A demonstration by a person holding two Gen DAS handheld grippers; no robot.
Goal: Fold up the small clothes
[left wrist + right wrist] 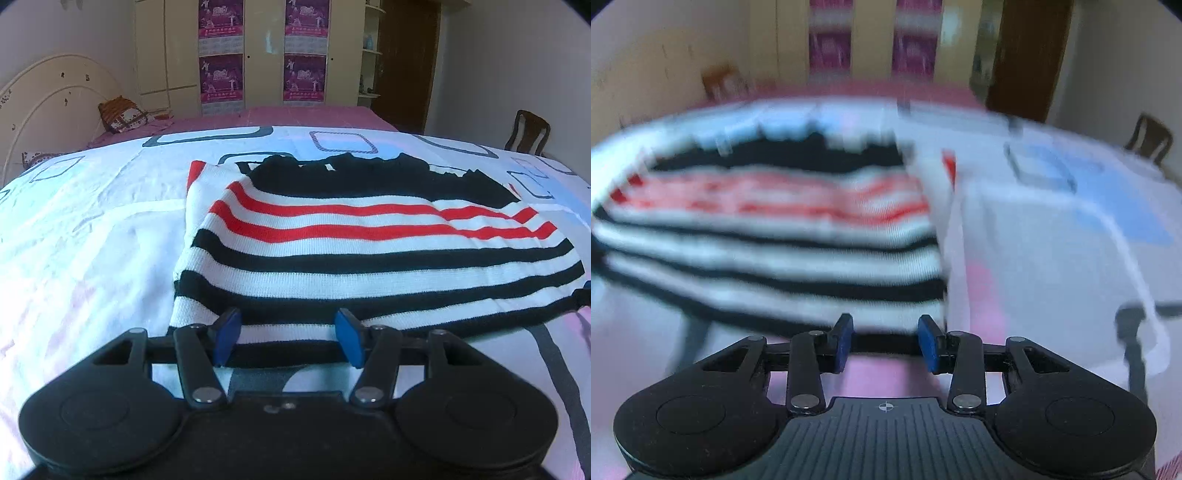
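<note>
While the striped sweater is lying folded on the bed, the left gripper and right gripper are hovering at its near edge, jaws apart, gripping nothing.

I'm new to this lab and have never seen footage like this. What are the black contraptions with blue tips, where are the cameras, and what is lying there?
Each black contraption is a hand-held two-finger gripper; a person carries one in each hand. A fisheye camera sits on each, looking forward along its blue-padded fingers. One picture is from the left gripper, the other, blurred, from the right gripper. Both stand open and hold nothing. Ahead of them a striped knit garment, white with black and red stripes, lies on a patterned bedsheet. Its near edge is right by both sets of fingertips. Behind are a wardrobe and a chair.
</note>
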